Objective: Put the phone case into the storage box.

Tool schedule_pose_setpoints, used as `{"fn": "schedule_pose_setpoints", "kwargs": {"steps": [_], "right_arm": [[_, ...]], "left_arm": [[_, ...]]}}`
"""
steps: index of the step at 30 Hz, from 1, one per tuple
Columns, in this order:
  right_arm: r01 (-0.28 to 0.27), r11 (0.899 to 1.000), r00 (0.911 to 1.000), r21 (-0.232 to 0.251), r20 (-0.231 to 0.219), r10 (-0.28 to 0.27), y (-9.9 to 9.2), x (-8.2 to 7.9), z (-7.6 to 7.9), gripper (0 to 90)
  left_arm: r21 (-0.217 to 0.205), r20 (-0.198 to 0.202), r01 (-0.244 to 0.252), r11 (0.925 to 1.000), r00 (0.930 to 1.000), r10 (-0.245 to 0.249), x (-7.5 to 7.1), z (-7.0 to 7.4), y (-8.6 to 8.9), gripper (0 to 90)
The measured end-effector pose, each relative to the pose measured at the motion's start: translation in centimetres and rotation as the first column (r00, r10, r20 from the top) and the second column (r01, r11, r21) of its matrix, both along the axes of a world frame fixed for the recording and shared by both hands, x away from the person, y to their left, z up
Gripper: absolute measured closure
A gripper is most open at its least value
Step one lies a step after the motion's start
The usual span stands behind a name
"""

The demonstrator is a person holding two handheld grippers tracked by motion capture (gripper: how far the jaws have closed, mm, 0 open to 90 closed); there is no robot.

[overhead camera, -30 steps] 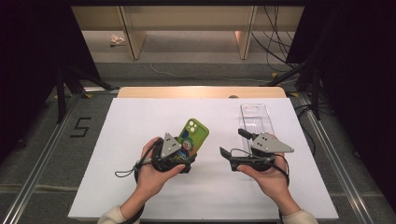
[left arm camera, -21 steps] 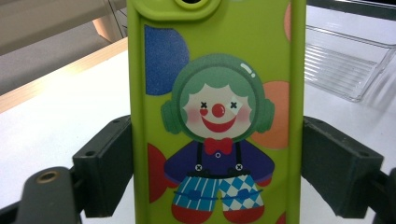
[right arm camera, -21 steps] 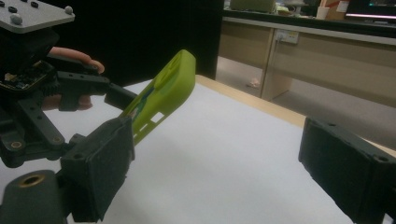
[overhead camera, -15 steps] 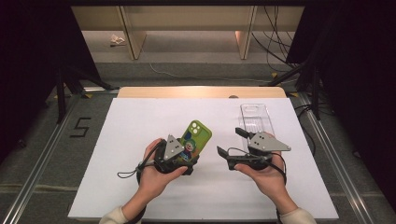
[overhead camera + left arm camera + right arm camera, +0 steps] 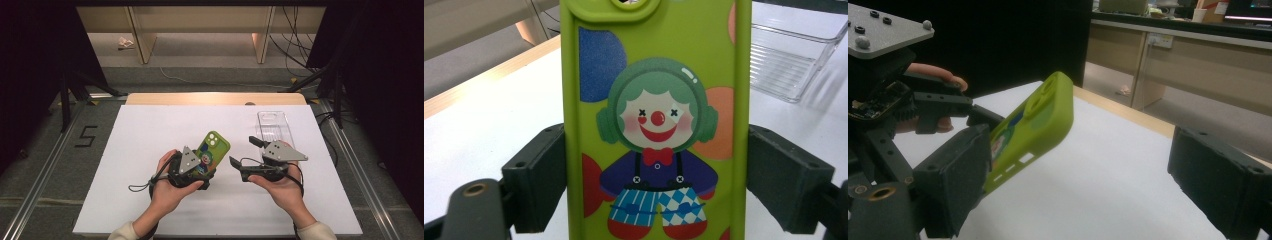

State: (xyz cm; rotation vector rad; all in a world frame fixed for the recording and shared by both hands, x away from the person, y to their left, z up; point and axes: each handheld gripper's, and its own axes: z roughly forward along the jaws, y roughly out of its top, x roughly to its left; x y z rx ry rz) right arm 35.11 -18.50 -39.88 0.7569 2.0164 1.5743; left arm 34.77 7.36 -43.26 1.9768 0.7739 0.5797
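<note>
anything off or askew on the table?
Nothing damaged or spilled. The green phone case is tilted up off the table, clamped by its long edges in the left claw. The clear case lies flat at the far right. The right claw is open, empty.

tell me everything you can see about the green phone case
The green phone case looks like soft matte rubber, printed with a clown in a helmet among coloured circles, with a raised camera ring at its top and slots along one edge. It is lifted and tilted above the white table, clamped by its long edges in the left gripper.
</note>
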Motion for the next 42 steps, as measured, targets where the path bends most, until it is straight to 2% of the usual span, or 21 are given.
{"fn": "schedule_pose_setpoints", "kwargs": {"steps": [23, 42], "right_arm": [[-0.015, 1.0, 0.9999, 0.004, 0.003, 0.015, 1.1, 0.4, 0.2, 11.9], [-0.018, 1.0, 0.9996, 0.002, -0.021, 0.018, 1.8, 1.1, -0.2, 12.6]], "left_arm": [[0.011, 0.006, 0.036, 0.9993, 0.9993, -0.036, -0.7, -0.2, -1.2, 16.4], [0.019, 0.006, 0.062, 0.9979, 0.998, -0.062, -1.2, -0.3, -1.9, 16.4]]}}
